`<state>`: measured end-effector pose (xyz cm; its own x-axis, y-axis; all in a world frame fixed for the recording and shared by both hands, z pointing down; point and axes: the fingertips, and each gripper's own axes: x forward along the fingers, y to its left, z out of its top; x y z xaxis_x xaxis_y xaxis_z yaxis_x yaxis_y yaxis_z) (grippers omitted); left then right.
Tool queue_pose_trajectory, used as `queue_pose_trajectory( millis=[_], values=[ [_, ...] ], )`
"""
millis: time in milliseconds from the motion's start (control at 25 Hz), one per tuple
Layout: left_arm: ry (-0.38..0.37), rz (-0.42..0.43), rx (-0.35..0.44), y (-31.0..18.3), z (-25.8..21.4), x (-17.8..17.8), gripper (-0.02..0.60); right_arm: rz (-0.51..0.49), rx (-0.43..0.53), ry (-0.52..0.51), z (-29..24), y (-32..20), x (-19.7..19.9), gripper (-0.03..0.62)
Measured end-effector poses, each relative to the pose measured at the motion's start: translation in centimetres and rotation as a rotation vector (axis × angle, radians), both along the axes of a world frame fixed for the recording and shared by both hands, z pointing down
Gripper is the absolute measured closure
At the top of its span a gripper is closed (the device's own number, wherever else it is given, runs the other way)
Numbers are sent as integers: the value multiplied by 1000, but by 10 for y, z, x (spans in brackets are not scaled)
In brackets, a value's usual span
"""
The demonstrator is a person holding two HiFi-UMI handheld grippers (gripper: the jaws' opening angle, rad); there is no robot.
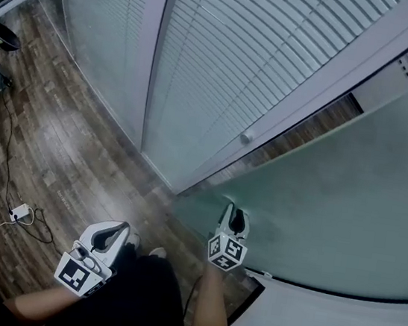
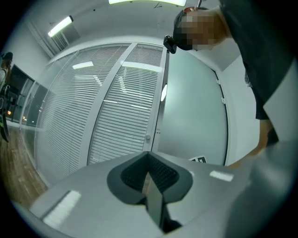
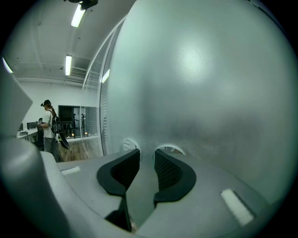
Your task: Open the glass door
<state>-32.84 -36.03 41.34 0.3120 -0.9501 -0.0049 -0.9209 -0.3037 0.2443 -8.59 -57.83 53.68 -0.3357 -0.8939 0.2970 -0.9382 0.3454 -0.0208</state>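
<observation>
**Right gripper spread against the frosted door, left one closed**

My right gripper (image 3: 146,152) has its jaws about half apart with nothing between them. Both tips sit right up against the frosted face of the glass door (image 1: 332,214), close enough that their reflections meet them in the glass. I cannot be sure how hard they are pressing.

My left gripper (image 1: 120,231) has its jaws fully together and empty. It hangs well back from the door, to the left of it and close to my body, touching nothing.

The door stands ajar. Between its near edge and the door frame (image 1: 312,91) there is a wedge of wood floor (image 1: 77,156).

Counted from the door:
- One glass door and two grippers, each with one marker cube.
- One round knob (image 1: 247,137) on the frame beside the door.
- Two panels of blinds (image 1: 280,49) left of the door, past the frame, with one upright post (image 1: 150,53) between them.
- One white power strip (image 1: 20,211) on the floor, far left of the door.
- One person (image 3: 48,124) standing well beyond the door's edge.
</observation>
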Motion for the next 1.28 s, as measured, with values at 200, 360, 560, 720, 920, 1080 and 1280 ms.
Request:
queue_pose_trajectory(
  millis=[200, 360, 560, 720, 920, 1080, 1280],
  values=[
    [-5, 86, 1, 7, 0, 17, 581, 2, -5, -4, 0, 35, -4, 493],
    [3, 123, 9, 15, 0, 23, 581, -10, 12, -9, -3, 63, -7, 491],
    [18, 138, 23, 31, 1, 33, 581, -44, 10, -8, -2, 104, -10, 491],
    [27, 146, 29, 47, 1, 46, 581, -85, 5, -11, 1, 135, -12, 491],
    [34, 178, 34, 85, -2, 71, 581, -120, -2, -17, 3, 176, -10, 490],
    [29, 192, 68, 116, 1, 82, 581, -129, 19, -29, 5, 207, -7, 488],
    [23, 214, 40, 147, 11, 93, 581, -129, 13, -37, 11, 239, -5, 488]
  ],
)
